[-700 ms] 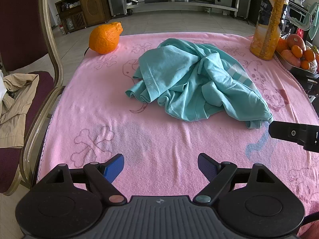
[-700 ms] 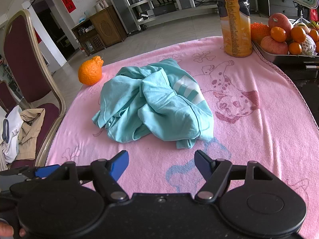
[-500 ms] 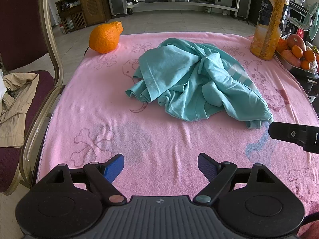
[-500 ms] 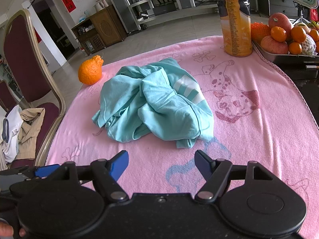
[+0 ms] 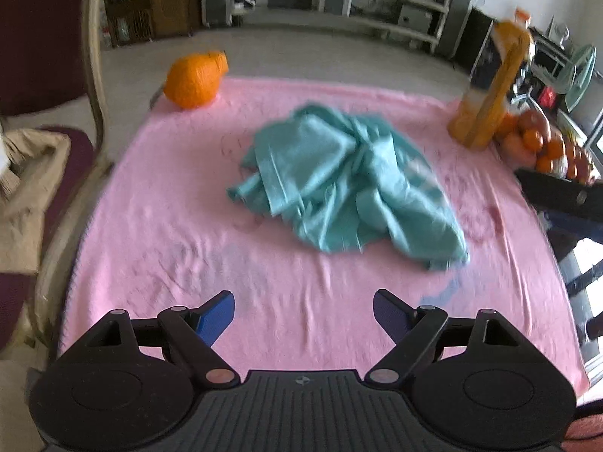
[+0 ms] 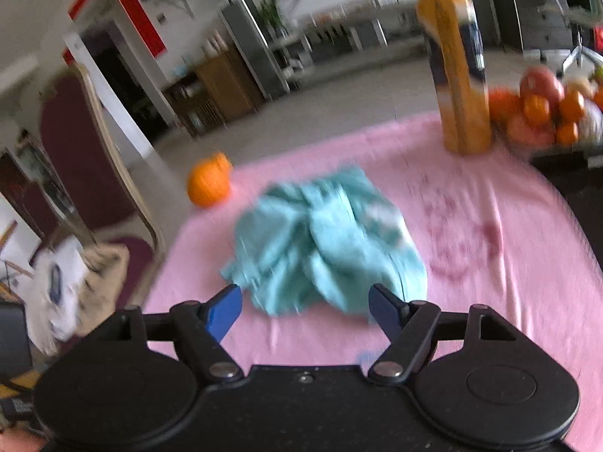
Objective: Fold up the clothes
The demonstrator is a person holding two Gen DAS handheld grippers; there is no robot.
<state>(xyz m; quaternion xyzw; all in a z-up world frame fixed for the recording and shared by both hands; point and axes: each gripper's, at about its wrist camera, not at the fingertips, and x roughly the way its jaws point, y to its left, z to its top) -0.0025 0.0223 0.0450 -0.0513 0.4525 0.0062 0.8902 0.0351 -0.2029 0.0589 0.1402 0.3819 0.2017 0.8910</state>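
A crumpled teal garment [image 5: 346,184] [image 6: 324,248] lies in a heap near the middle of a pink towel-covered table [image 5: 181,233] [image 6: 508,271]. My left gripper [image 5: 303,314] is open above the near part of the towel, short of the heap, with nothing between its blue-tipped fingers. My right gripper [image 6: 305,312] is also open and empty, raised above the table with the heap seen between and beyond its fingers. Part of the right gripper [image 5: 561,197] shows at the right edge of the left wrist view. Both views are blurred by motion.
A large knobbly orange [image 5: 194,79] [image 6: 209,182] sits at the far left corner. A tall orange juice bottle [image 5: 490,86] [image 6: 458,64] and a fruit tray [image 5: 546,143] [image 6: 546,113] stand at the far right. A maroon chair [image 5: 45,120] with clothes stands left.
Both grippers have lifted and pulled back, so the heap now looks smaller and farther away. The right one rose most. Both stay open; the garment has not moved.
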